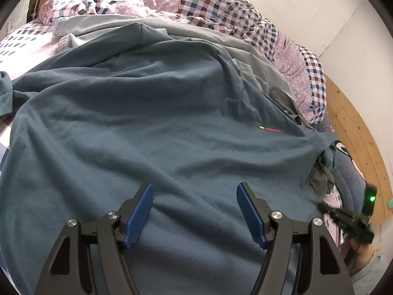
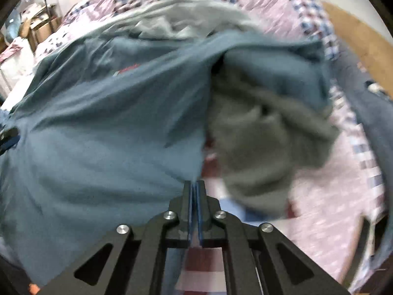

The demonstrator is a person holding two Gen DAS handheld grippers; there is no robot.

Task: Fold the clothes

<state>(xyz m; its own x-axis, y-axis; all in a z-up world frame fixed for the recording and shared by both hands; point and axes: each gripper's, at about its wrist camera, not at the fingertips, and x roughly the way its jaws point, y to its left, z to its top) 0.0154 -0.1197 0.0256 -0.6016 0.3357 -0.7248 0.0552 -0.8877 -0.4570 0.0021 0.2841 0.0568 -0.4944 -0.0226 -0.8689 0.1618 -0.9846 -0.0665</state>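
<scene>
Right gripper (image 2: 195,184) looks clenched on the teal shirt (image 2: 103,127) hem, though it's blurry; left gripper (image 1: 194,191) hangs released. Thin pinch could slip, dragging the grey garment (image 2: 258,147) along.

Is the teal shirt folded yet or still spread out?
Spread out: the teal shirt lies open and wrinkled across the bed, logo showing.

Home bedroom: bed (image 1: 29,49), patchwork quilt (image 1: 221,7), wooden headboard (image 1: 356,127).

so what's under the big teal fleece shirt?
The teal fleece shirt lies over a light grey garment and a dark olive-grey garment, on the pink checked bedding. Anything beneath its middle is covered.
</scene>
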